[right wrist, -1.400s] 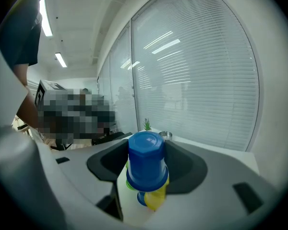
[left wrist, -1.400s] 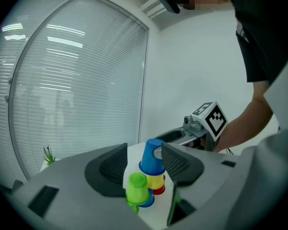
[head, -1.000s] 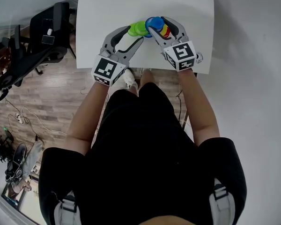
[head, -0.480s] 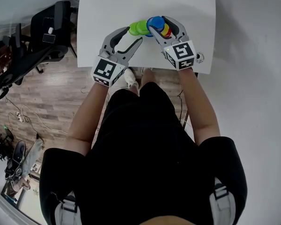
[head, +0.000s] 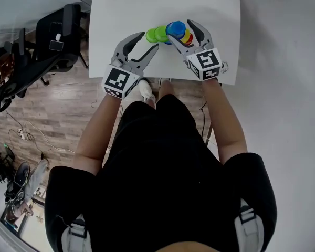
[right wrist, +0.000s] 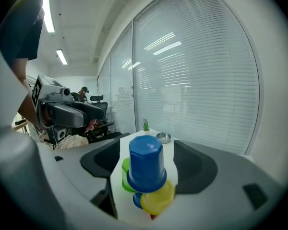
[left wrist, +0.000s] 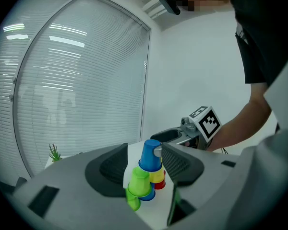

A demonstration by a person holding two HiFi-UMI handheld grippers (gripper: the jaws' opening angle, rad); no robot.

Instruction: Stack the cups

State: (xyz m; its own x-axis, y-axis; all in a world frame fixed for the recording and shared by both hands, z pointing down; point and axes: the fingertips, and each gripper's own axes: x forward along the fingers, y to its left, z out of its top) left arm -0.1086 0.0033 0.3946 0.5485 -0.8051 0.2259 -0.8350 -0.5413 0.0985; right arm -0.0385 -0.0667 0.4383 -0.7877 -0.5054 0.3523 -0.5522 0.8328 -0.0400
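As the pile of inverted cups (left wrist: 146, 178) was seen near the middle of the white table (head: 123, 9), the right gripper's (head: 179, 29) jaws had just been opened around its top blue cup (right wrist: 146, 164), pads clear; the left gripper's (head: 149, 40) jaws were held spread at the pile's left

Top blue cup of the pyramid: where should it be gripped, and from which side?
Probably by the side wall of the top blue cup, mid-height, coming level from the person's side. It stands inverted, rim resting on the green cup and yellow cup, leaving only its flanks free.
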